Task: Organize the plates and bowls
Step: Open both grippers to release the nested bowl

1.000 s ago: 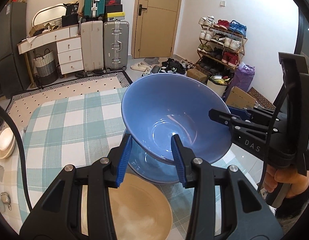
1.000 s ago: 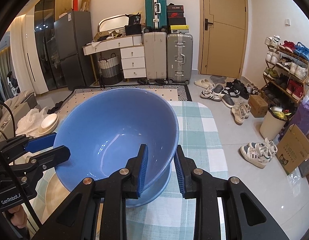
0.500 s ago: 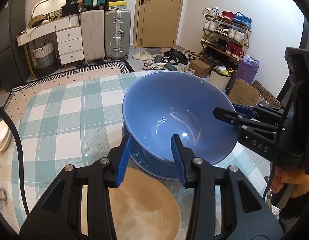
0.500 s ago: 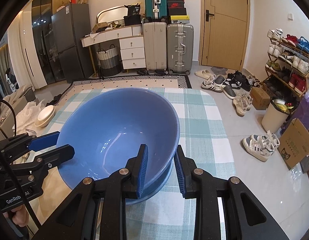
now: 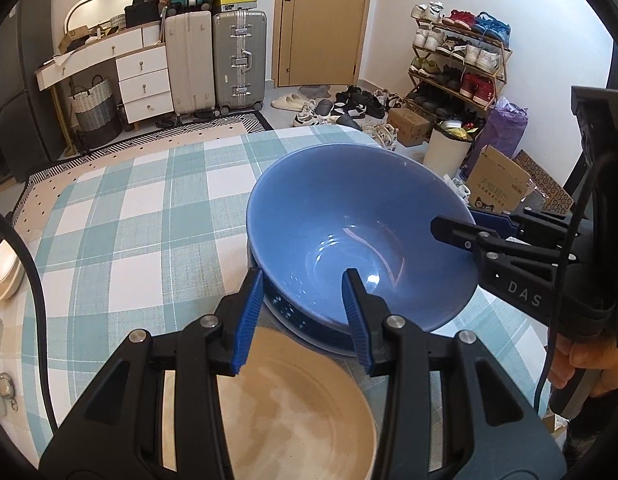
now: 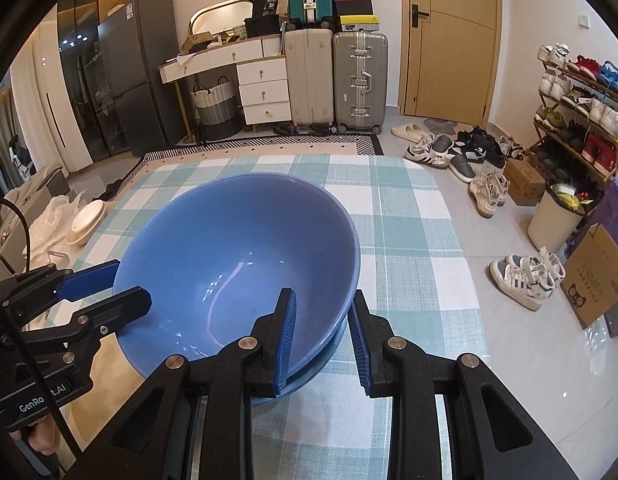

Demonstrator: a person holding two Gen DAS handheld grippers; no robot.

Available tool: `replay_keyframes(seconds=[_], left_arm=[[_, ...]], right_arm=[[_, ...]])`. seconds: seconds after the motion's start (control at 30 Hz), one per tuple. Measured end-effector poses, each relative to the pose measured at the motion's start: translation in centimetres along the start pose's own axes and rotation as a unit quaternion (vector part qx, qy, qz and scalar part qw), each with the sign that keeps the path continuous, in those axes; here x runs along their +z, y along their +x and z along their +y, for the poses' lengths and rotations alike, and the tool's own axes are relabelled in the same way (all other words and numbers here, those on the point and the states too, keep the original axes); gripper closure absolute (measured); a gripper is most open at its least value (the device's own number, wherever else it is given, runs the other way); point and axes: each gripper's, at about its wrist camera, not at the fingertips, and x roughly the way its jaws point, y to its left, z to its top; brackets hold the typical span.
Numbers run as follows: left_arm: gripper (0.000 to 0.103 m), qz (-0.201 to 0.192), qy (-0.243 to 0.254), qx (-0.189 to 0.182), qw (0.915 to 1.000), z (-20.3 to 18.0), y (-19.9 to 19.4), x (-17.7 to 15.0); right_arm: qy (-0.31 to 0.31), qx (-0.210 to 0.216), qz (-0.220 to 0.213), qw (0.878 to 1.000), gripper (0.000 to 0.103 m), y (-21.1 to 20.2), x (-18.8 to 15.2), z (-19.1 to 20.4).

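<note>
Two grippers clamp one large blue bowl (image 5: pixel 361 236) by opposite sides of its rim. The left gripper (image 5: pixel 305 316) has its blue-padded fingers (image 5: pixel 251 312) astride the near rim at about 6 o'clock in its own view, one pad outside the wall and one inside, pressing on it. The right gripper (image 6: pixel 321 334) grips the rim at about 5 o'clock in its view in the same way, fingers (image 6: pixel 287 336) closed on the wall. Each gripper shows in the other's camera: the right one at 3 o'clock in the left view, the left one at 9 o'clock in the right view. The bowl sits nested in a second blue dish (image 5: pixel 309 330) beneath it, of which only the darker rim shows; whether the upper bowl rests fully on it cannot be told. Both stand on the surface covered by a green-and-white checked cloth (image 5: pixel 141 216). A tan plate (image 5: pixel 293 412) lies just beside the blue stack, at 6 o'clock under the left gripper.
</note>
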Motion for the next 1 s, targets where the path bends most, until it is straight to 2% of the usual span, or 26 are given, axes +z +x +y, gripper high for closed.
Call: replay_keyframes(seconds=[0.5, 1.0], left_arm=[[0.066, 0.008, 0.009, 0.019, 0.9997, 0.3, 2.6, -0.9], [0.066, 0.013, 0.015, 0.024, 0.9995, -0.1, 3.2, -1.7]], right_arm=[[-0.017, -0.018, 0.015, 1.0, 0.076, 1.8, -1.0, 0.5], [-0.03, -0.036, 0.016, 0.999, 0.074, 2.1, -1.5, 1.2]])
